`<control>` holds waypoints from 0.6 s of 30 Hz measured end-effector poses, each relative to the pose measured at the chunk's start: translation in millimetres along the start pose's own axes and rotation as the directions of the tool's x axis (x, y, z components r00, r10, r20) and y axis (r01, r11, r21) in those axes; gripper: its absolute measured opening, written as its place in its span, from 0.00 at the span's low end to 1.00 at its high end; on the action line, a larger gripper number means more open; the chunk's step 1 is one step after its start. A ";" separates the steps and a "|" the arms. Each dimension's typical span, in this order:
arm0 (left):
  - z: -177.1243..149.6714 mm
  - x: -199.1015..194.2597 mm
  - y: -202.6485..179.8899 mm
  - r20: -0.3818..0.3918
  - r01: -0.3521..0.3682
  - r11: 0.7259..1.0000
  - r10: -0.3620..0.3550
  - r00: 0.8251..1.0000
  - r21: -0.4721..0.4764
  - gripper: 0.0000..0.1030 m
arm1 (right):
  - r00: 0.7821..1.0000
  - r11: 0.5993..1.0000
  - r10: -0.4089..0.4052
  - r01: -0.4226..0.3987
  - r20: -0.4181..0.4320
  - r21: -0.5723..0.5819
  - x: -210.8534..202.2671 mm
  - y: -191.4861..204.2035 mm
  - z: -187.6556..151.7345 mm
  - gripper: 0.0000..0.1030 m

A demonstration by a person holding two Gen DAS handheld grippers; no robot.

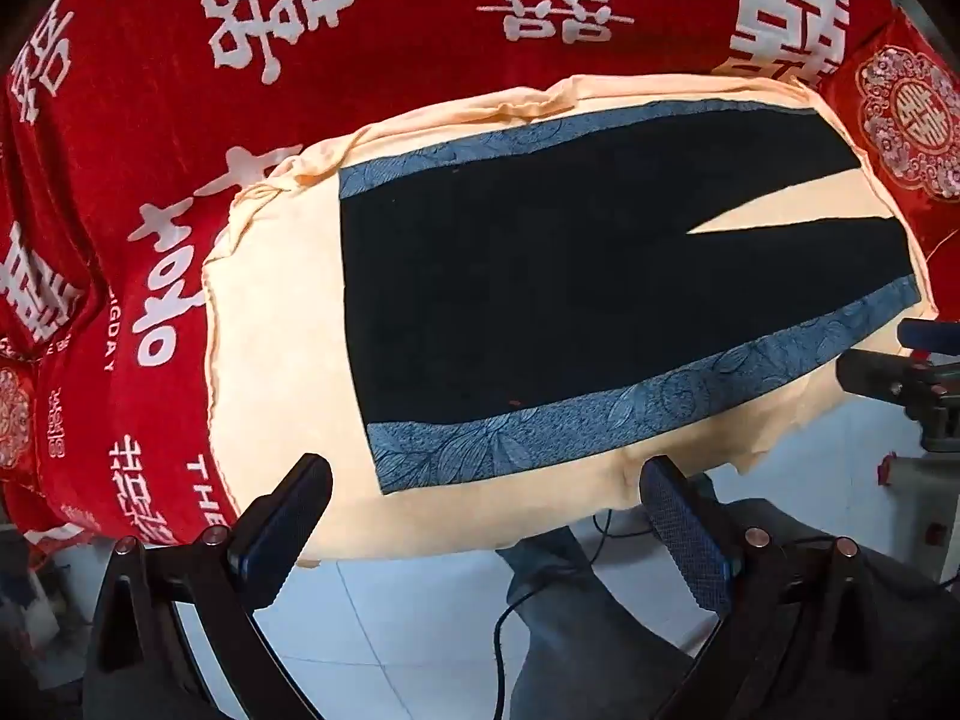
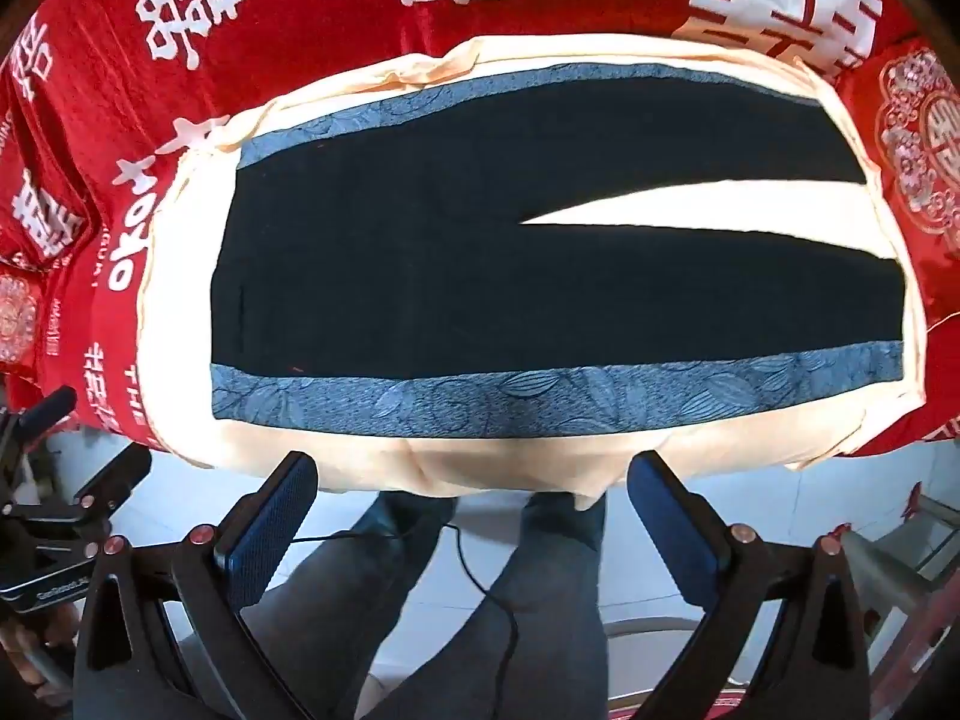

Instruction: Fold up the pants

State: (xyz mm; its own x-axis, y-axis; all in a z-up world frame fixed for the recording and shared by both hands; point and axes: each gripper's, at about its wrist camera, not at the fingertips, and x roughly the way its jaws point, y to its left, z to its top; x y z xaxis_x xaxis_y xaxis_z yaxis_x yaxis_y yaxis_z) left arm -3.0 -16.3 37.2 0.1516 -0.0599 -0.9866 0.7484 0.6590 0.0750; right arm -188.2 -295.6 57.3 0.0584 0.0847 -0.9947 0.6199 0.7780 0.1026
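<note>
A red plush blanket (image 1: 420,48) printed with large white characters covers the bed, its nap soft and faintly ribbed. Over it lies a pale peach cloth (image 1: 282,312), smooth in the middle and rumpled along its far and left hems; its near edge hangs over the side of the bed above a white tiled floor (image 1: 408,618).

The pants (image 1: 540,276) lie flat and unfolded on the peach cloth, waist to the left and the two legs running to the right, parting in a narrow wedge that shows the cloth beneath. They are matte black, with a blue-grey band of leaf-patterned fabric down each outer seam (image 2: 540,396). A red cushion with a pale embroidered medallion (image 1: 906,120) sits past the leg ends.

The left hand-held gripper (image 1: 480,510) hangs over the near edge of the cloth, just short of the waist corner of the pants, released, its jaws spread wide with nothing between them. The right hand-held gripper (image 2: 474,498) hovers likewise at the near edge, opposite the middle of the near leg, also released and empty, clear of the fabric. Its fingers (image 2: 276,516) carry dark blue pads with a fine cross-hatched grip on black frames. Below them the person's grey trouser legs (image 2: 384,600) and a thin black cable (image 2: 480,582) show against the tiles.
</note>
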 end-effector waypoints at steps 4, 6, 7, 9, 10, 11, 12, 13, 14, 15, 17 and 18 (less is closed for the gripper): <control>7.1 2.2 -1.2 0.010 -0.013 1.000 0.013 1.000 -0.029 1.00 | 1.000 1.000 -0.004 0.004 0.015 -0.004 0.4 -5.8 -3.5 1.00; 7.8 3.0 4.4 0.001 0.014 0.998 -0.014 1.000 -0.059 1.00 | 1.000 1.000 -0.003 0.004 0.019 -0.001 -0.3 -9.3 -4.2 1.00; 8.0 4.1 5.8 -0.005 0.018 0.997 -0.018 1.000 -0.069 1.00 | 1.000 1.000 -0.005 0.005 0.022 0.002 -1.7 -10.3 -3.2 1.00; 8.9 5.1 7.8 -0.009 0.026 0.996 -0.026 1.000 -0.084 1.00 | 1.000 1.000 -0.007 0.007 0.028 0.007 -3.9 -12.2 -2.1 1.00; 9.1 4.2 7.5 -0.006 0.019 0.996 -0.019 1.000 -0.088 1.00 | 0.999 1.000 -0.010 0.010 0.030 0.009 -4.4 -12.8 -2.0 1.00; 9.7 3.4 7.6 -0.002 0.010 0.996 -0.010 1.000 -0.089 1.00 | 0.999 1.000 -0.011 0.011 0.032 0.010 -4.4 -13.9 -2.9 1.00; 10.3 2.2 7.4 0.003 -0.002 0.996 0.002 1.000 -0.088 1.00 | 0.999 1.000 -0.016 0.015 0.032 0.011 -5.0 -14.7 -2.0 1.00; 11.4 1.6 6.4 0.006 -0.008 0.996 0.008 1.000 -0.087 1.00 | 0.999 1.000 -0.019 0.018 0.032 0.012 -5.2 -14.4 -2.4 1.00; 12.0 0.9 5.9 0.008 -0.012 0.996 0.012 1.000 -0.085 1.00 | 0.999 1.000 -0.023 0.023 0.032 0.012 -5.5 -14.1 -1.8 1.00; 12.2 0.0 5.0 0.011 -0.015 0.996 0.016 1.000 -0.083 1.00 | 0.999 1.000 -0.026 0.026 0.034 0.013 -5.4 -13.7 -2.6 1.00; 14.9 -1.1 3.8 0.013 -0.022 0.997 0.023 1.000 -0.077 1.00 | 0.999 0.999 -0.035 0.035 0.037 0.009 -6.0 -13.1 -2.8 1.00; 15.5 -1.5 3.8 0.015 -0.026 0.997 0.027 1.000 -0.074 1.00 | 0.999 0.999 -0.037 0.037 0.039 0.007 -6.4 -12.9 -2.6 1.00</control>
State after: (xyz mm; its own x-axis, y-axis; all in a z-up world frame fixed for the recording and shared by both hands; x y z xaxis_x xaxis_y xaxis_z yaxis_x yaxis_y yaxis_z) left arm 9.6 -25.3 41.1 0.1811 -0.0530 -0.9820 0.6943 0.7141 0.0895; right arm -198.6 -304.6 62.4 0.0658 0.0318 -0.9973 0.6268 0.7764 0.0661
